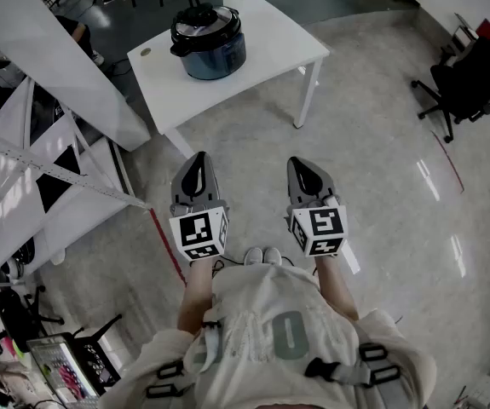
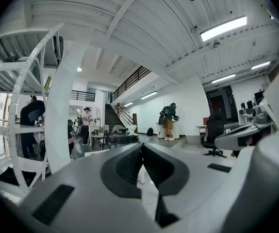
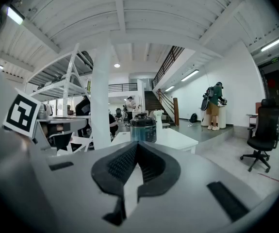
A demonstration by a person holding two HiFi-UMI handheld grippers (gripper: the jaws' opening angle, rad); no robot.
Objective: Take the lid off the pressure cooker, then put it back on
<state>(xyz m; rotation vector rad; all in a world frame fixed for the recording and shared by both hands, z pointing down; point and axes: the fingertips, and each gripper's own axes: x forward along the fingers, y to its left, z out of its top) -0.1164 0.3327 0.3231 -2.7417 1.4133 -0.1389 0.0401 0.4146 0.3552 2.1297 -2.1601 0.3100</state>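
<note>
A dark blue pressure cooker (image 1: pixel 209 43) with its black lid (image 1: pixel 204 20) on stands on a white table (image 1: pixel 279 43) well ahead of me. It shows small in the right gripper view as the cooker (image 3: pixel 143 129) and in the left gripper view as the cooker (image 2: pixel 121 139). My left gripper (image 1: pixel 198 161) and right gripper (image 1: pixel 300 166) are held side by side over the floor, short of the table. Both are shut with nothing between their pads. The tips of the left gripper (image 2: pixel 142 146) and of the right gripper (image 3: pixel 136 145) meet.
A white slanted column (image 1: pixel 49 49) and white racks (image 1: pixel 23 186) stand at the left. A black office chair (image 1: pixel 470 79) is at the right. Red tape (image 1: pixel 166 247) marks the grey floor. People stand far off in the hall.
</note>
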